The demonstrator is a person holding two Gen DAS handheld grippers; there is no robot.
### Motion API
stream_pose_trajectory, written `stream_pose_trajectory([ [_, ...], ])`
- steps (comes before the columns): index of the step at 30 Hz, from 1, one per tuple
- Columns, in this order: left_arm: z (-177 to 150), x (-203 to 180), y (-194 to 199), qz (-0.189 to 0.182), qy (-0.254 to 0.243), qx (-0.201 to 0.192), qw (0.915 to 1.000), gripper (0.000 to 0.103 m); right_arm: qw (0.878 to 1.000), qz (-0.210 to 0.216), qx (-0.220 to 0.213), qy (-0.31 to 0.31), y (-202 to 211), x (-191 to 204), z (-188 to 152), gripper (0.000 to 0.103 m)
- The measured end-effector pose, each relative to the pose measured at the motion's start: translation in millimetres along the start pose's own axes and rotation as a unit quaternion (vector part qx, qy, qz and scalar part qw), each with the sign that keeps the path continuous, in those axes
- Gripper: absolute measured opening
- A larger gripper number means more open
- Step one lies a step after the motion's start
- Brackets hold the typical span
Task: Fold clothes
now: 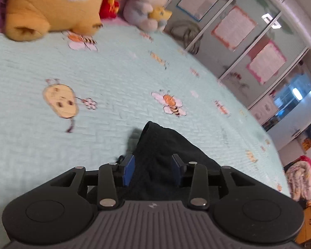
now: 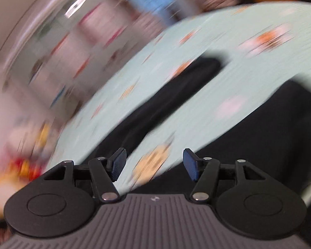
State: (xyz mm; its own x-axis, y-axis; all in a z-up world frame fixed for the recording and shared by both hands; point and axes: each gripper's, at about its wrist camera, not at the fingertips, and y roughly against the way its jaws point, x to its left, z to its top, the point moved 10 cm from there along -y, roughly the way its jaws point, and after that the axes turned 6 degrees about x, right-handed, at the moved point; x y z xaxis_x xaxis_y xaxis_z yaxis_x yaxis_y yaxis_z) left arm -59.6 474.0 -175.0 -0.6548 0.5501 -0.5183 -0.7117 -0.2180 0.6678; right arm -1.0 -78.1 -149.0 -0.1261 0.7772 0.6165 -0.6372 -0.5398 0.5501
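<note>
A: Black and grey, the left gripper (image 1: 153,169) fills the bottom of its own view, a dark garment (image 1: 165,161) rising between its blue pads (image 1: 128,171). Jaws partly spread; the cloth fills the gap, but whether the pads press on it cannot be told.

B: And the garment itself?

A: It peaks just ahead of the pads and drapes back under the gripper, above a pale green bedspread (image 1: 93,78) printed with bees and flowers.

B: What sits at the far edge of the bed?

A: A yellow plush toy (image 1: 51,6) and a white-and-lilac plush toy (image 1: 147,6), side by side, with a red one partly hidden between them. Glass panels with pink-framed sheets stand to the right.

B: The right gripper (image 2: 153,165)?

A: Its view is badly blurred. Jaws spread, nothing between the pads; only bedspread (image 2: 197,87) shows in the gap. One dark strip of the garment (image 2: 165,103) runs diagonally across the bed, and a broader dark mass lies at the right.
</note>
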Motion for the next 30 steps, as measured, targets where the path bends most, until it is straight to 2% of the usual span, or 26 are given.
stream_pose_trajectory([
  [3,8,1,-42,0.027,-0.002,0.03,0.9992,0.043,0.996,0.028,0.074,0.038,-44,43,-51,0.061],
  [6,15,3,-76,0.044,-0.009,0.049,0.9978,0.043,0.99,0.021,0.113,0.081,-68,64,-84,0.061],
  [9,24,4,-104,0.051,-0.015,0.061,0.9967,0.043,0.988,0.01,0.124,0.096,-87,63,-86,0.061],
  [11,30,1,-120,0.04,-0.012,0.066,0.9969,0.041,0.988,0.005,0.131,0.086,-94,58,-85,0.061],
  [14,44,-14,-131,0.013,-0.029,0.048,0.9984,0.018,0.988,0.008,0.13,0.079,-94,49,-91,0.061],
  [15,51,-19,-131,0.003,-0.038,0.034,0.9987,0.016,0.988,0.009,0.128,0.08,-94,48,-93,0.061],
  [17,64,-28,-130,-0.013,-0.048,0.008,0.9987,0.015,0.987,0.004,0.129,0.091,-96,48,-95,0.061],
  [20,87,-18,-133,-0.011,-0.007,-0.017,0.9998,0.017,0.986,-0.004,0.13,0.104,-97,50,-95,0.061],
  [23,76,4,-149,0.004,0.029,0.03,0.9991,0.025,0.986,-0.011,0.129,0.109,-96,52,-94,0.061],
  [24,68,11,-148,0.006,0.036,0.041,0.9985,0.026,0.986,-0.013,0.127,0.11,-95,55,-92,0.061],
  [26,52,20,-120,0.0,0.032,0.031,0.999,0.034,0.986,-0.011,0.117,0.117,-91,63,-87,0.061],
  [28,34,28,-86,-0.001,0.024,0.019,0.9995,0.035,0.986,-0.001,0.106,0.13,-87,75,-82,0.061],
  [30,9,42,-47,0.025,0.017,-0.01,0.9995,0.039,0.985,0.014,0.096,0.144,-84,92,-78,0.061],
])
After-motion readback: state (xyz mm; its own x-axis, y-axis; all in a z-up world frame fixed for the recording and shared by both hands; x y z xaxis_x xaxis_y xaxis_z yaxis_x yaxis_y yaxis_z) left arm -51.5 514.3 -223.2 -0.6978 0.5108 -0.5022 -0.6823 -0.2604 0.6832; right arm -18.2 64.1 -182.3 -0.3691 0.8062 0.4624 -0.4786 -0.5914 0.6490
